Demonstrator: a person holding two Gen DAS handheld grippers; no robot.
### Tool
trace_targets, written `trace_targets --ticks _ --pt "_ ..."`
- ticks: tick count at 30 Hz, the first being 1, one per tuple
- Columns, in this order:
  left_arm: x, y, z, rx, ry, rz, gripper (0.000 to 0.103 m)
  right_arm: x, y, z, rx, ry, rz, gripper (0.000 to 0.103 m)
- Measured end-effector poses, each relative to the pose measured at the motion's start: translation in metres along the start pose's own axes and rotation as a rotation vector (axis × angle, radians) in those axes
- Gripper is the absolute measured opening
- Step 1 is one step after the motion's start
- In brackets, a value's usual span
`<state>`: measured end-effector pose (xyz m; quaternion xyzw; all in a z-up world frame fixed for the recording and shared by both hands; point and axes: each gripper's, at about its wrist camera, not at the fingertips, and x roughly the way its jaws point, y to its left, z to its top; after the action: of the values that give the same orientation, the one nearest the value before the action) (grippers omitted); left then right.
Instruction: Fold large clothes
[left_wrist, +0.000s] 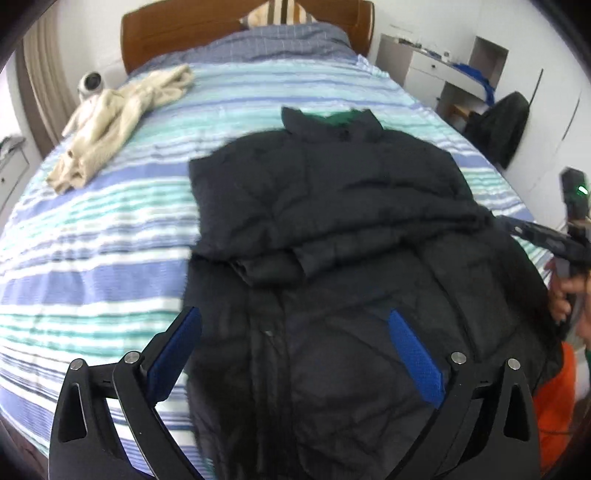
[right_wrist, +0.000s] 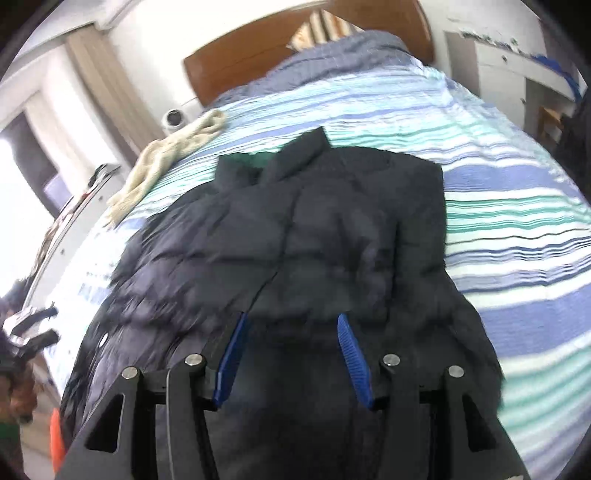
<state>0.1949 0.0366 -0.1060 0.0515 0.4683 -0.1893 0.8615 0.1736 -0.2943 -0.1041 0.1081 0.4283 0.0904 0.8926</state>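
Left wrist view: black jacket (left_wrist: 332, 229) fills the centre and lower frame, lying on the striped bed (left_wrist: 110, 240); its lower edge is cut off by the bottom of the frame.
Jacket, shape: collar toward the headboard (left_wrist: 166, 29), green lining showing inside the collar; both sleeves appear folded across the chest, though blur makes the layers hard to separate.
Left gripper (left_wrist: 295, 325): jaws spread wide, nothing between the blue pads, held above the lower front of the jacket.
Right gripper (right_wrist: 291, 332): jaws partly spread over the jacket's middle; no cloth is pinched between the pads in the right wrist view.
Right gripper from the left view: only a dark body with a green light shows at the right edge, with a hand (left_wrist: 565, 295) below it, mostly cut off.
Beige garment (left_wrist: 114, 122): crumpled in the upper left of the frame, well apart from the jacket.
Small round camera (left_wrist: 90, 83): beside the bed at upper left, partly hidden by the beige garment.
Pillow (left_wrist: 277, 13): striped, top centre, largely hidden behind the grey-blue quilt (left_wrist: 280, 40).
White desk (left_wrist: 436, 66): upper right, with small items on top too blurred to name.
Writing: none can be read on any item.
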Motion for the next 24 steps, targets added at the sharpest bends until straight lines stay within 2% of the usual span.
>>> trace_targets --ticks 2,4,6,7,10,12,16,20,24 --pt "0.023 0.006 0.000 -0.050 0.031 0.040 0.101 -0.015 0.009 -0.019 -0.023 0.003 -0.002 0.056" --pt "0.052 0.018 0.001 -0.152 0.063 0.071 0.094 -0.025 0.017 -0.038 -0.024 0.011 0.020 0.056" --pt "0.073 0.026 0.005 -0.231 0.079 0.092 0.082 -0.032 0.025 -0.053 -0.024 0.018 0.048 0.056" --pt "0.086 0.029 0.010 -0.247 0.074 0.126 0.080 -0.036 0.031 -0.063 -0.025 0.017 0.063 0.056" --pt "0.114 0.026 0.023 -0.199 0.051 0.261 0.074 -0.045 0.043 -0.081 -0.021 0.011 0.090 0.056" --pt "0.122 0.027 0.032 -0.207 0.037 0.298 0.069 -0.051 0.047 -0.088 -0.014 0.001 0.092 0.056" --pt "0.114 0.032 0.035 -0.258 0.042 0.273 0.068 -0.066 0.055 -0.097 -0.046 -0.029 0.077 0.056" --pt "0.080 0.021 0.008 -0.180 0.022 0.225 0.087 -0.075 0.052 -0.101 -0.072 -0.043 0.032 0.056" --pt "0.047 0.004 -0.024 -0.149 0.025 0.106 0.093 -0.048 0.026 -0.104 -0.010 0.030 -0.015 0.058"
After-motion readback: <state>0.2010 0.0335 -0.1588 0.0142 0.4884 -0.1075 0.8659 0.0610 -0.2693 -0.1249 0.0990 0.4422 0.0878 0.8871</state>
